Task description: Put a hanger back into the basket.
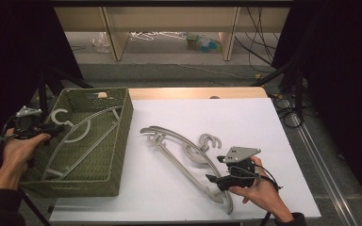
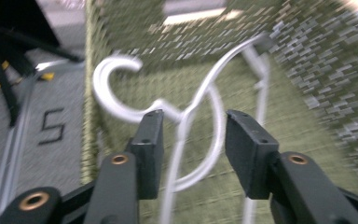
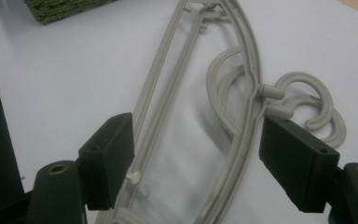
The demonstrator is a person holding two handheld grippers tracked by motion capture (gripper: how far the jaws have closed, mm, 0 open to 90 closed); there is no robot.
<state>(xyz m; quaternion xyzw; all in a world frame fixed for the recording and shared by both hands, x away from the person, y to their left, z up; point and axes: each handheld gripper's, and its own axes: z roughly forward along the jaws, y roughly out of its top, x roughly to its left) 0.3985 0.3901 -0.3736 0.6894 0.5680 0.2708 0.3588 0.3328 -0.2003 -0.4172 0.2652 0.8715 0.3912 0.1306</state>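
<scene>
hanger (image 1: 82, 134) lies in green basket (image 1: 118, 141)

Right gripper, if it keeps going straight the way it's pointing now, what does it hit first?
Most likely the grey hangers on the white table; the right gripper has its open jaws astride their frames, though depth is unclear.

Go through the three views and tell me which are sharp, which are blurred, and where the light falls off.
High view: sharp; the white table top is bright, the surroundings fall to black. Left gripper view: motion-blurred, smearing the green woven basket and the pale grey plastic hanger in it. Right gripper view: mostly sharp, evenly lit, with soft shadows under the stacked grey plastic hangers.
</scene>
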